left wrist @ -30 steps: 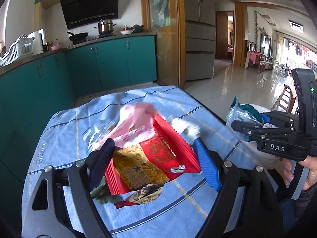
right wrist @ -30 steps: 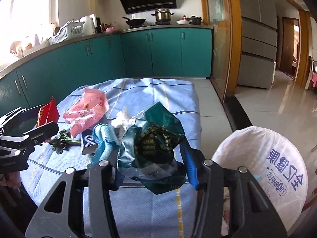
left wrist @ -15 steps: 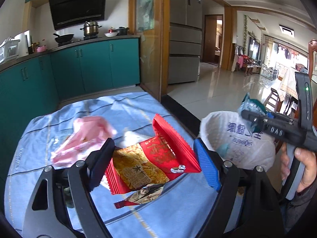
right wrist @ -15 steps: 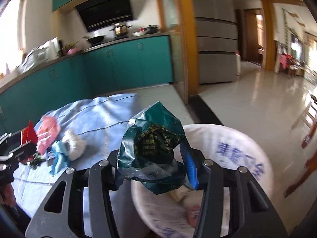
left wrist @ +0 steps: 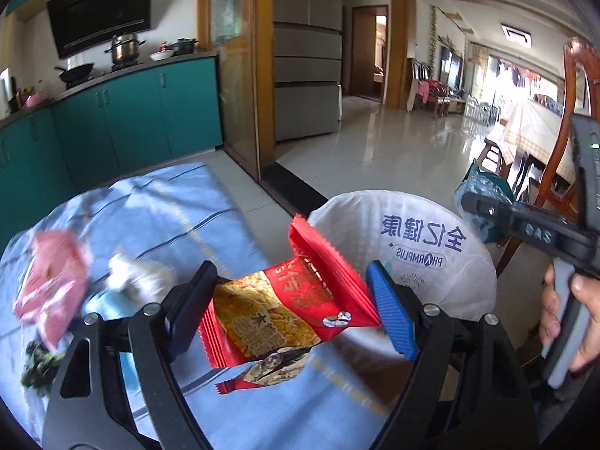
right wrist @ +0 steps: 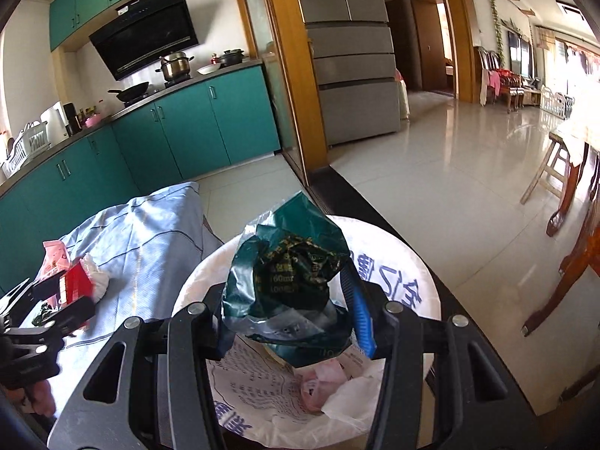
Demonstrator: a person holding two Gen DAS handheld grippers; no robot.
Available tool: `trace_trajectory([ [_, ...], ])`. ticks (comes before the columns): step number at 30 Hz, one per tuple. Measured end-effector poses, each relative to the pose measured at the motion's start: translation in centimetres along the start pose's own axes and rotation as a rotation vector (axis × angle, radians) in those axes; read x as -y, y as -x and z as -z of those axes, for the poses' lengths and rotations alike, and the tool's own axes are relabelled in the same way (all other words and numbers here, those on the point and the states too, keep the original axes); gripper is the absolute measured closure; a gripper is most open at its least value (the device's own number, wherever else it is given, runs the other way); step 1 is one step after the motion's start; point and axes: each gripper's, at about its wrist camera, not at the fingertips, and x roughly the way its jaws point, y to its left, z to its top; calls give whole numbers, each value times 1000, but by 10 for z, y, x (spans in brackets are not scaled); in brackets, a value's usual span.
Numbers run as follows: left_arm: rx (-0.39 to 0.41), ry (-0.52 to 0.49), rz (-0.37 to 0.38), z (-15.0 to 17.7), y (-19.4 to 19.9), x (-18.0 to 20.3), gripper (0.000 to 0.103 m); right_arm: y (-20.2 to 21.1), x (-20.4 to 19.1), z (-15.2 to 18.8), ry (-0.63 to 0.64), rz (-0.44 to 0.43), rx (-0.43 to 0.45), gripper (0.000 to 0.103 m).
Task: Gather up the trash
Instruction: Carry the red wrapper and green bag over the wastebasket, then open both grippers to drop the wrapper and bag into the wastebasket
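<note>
Red snack wrapper (left wrist: 300, 300) pinched in left tongs (left wrist: 290, 307), held over the near table (left wrist: 180, 217) edge, just beside the bin. Dark green crumpled wrapper (right wrist: 288, 266) clamped in right tongs (right wrist: 287, 311), hanging directly above the open white-bag-lined trash bin (right wrist: 408, 258); pink wrapper scraps (right wrist: 322, 382) and printed paper already inside the bin. Left on the blue striped tablecloth (left wrist: 157, 202): pink wrapper (left wrist: 52, 281), white crumpled tissue (left wrist: 138, 273), light blue scrap under it, dark green bits (left wrist: 37, 360) at the left edge. Left view is blurred on that side, so details there are unclear. Bin stands on the tile floor (right wrist: 450, 172) touching the table's right edge. Behind: teal kitchen cabinets (right wrist: 195, 123), hob with a steel pot (right wrist: 174, 65), grey fridge (right wrist: 352, 56)
</note>
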Motion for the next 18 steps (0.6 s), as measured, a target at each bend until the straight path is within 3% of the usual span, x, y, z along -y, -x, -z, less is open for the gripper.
trace_trajectory([
  [5,22,-113,17,-19,-28,44,21,2,5,1,-20,9,3,53],
  [18,-14,-101,70,-21,-69,74,21,-8,11,8,-1,61,-43,53],
])
